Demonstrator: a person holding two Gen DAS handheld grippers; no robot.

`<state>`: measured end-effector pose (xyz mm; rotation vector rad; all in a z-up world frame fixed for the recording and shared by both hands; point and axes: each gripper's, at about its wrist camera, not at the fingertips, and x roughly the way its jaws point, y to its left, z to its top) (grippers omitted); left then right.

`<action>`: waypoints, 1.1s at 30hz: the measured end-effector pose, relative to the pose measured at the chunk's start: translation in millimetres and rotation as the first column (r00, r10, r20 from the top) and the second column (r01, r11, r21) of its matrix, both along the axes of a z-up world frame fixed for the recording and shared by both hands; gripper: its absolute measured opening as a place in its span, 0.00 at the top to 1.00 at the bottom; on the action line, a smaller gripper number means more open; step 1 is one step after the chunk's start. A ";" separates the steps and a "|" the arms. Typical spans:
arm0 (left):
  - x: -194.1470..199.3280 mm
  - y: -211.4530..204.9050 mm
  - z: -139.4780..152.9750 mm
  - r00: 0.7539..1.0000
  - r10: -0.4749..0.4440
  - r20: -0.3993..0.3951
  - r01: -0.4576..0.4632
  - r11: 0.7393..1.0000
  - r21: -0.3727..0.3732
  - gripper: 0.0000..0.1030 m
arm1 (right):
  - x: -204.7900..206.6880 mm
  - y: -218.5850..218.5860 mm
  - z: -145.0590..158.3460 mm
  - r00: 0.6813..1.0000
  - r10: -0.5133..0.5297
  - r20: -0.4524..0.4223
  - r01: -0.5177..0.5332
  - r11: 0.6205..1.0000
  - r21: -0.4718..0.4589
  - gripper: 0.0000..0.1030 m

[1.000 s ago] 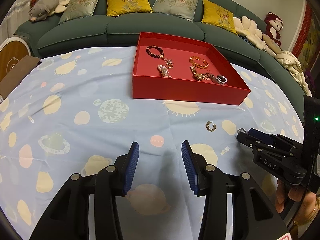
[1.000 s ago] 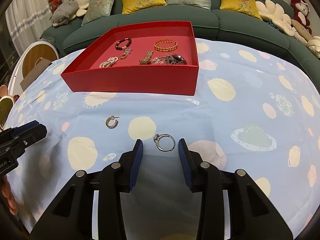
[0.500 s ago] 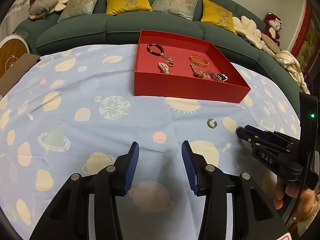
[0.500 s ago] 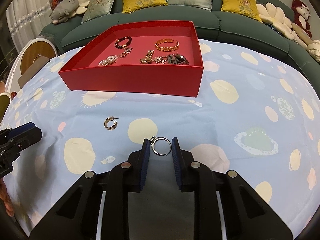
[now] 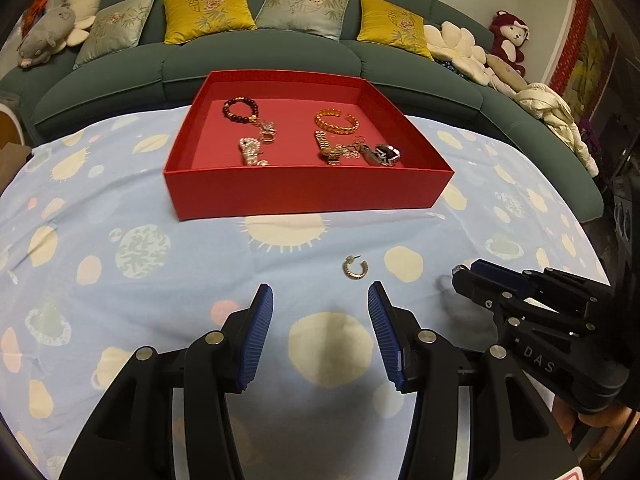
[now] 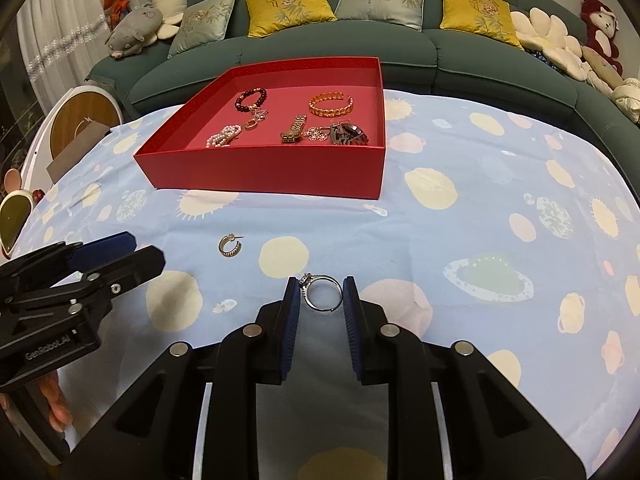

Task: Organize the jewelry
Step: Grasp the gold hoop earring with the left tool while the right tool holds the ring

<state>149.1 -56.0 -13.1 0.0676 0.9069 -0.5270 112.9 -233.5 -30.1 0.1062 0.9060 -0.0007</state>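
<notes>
Jewelry everywhere on this one, folks, spread across a pale blue tablecloth [image 6: 460, 168] printed with suns and planets; behind it runs a long green sofa [image 6: 400, 44] with yellow and grey cushions; on the cloth sits the big red box [image 6: 264, 168], open-topped, already carrying a dark bead bracelet [image 6: 251, 98], a gold cuff [image 6: 331, 105], a pearl piece [image 6: 224, 136] and a tangle of watch links and charms.

Down to the claws now; the left gripper [image 5: 320, 300] hangs over the cloth with its blue pads spread wide and nothing between them, and those jaws have just been opening further; the gold hoop earring [image 5: 355, 269] lies flat on the cloth just beyond its fingertips, a touch right of centre, not touched by either pad, and near the front wall of the red box.

Over to the right gripper [image 6: 322, 294]; its jaws have just been closing, and they've got it; the silver ring [image 6: 322, 293] sits squarely between the two blue pads at the very tips, band pressed on both sides, its little stone setting up at the left pad; the ring is low over the cloth, well short of the box.
</notes>
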 end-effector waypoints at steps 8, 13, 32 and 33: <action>8.9 -30.6 -20.6 0.999 -0.042 0.002 0.042 0.996 0.082 0.54 | -7.7 -14.9 5.1 1.000 -0.025 0.009 0.025 1.000 0.018 0.79; 15.9 -35.8 -23.6 0.999 -0.041 0.010 0.039 0.995 0.095 0.54 | -9.3 -16.1 4.9 1.000 -0.026 0.010 0.025 1.000 0.016 0.79; 23.8 -49.4 -28.9 0.998 -0.040 0.052 0.034 0.992 0.122 0.54 | -5.9 -23.9 0.9 0.999 -0.044 0.001 0.044 0.999 0.023 0.79; 23.8 -48.9 -28.8 0.998 -0.039 0.052 0.033 0.992 0.119 0.54 | -6.3 -23.7 1.7 0.999 -0.044 0.002 0.044 0.999 0.024 0.79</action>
